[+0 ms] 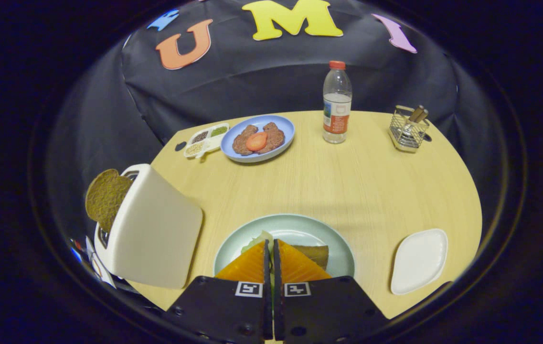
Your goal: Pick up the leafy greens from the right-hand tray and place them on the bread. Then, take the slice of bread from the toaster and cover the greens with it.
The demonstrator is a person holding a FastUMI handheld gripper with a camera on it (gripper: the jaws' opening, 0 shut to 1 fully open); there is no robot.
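Note:
My gripper (pixel 271 251) hangs low over a pale green plate (pixel 300 227) at the table's near edge, its fingers pressed almost together. A pale strip of leafy greens (pixel 258 239) pokes out past the left fingertip and shows in the thin slit between the fingers. A brown slice of bread (pixel 316 253) lies on the plate, partly hidden under the right finger. Left of the plate stands a white toaster (pixel 154 229) with a second brown bread slice (pixel 105 196) sticking out of its slot. The white right-hand tray (pixel 419 260) is bare.
Across the table sit a blue plate (pixel 278 143) with meat patties and a tomato slice, a small divided seasoning tray (pixel 206 139), a water bottle (pixel 336 102) with a red cap, and a wire basket (pixel 409 129) at the far right.

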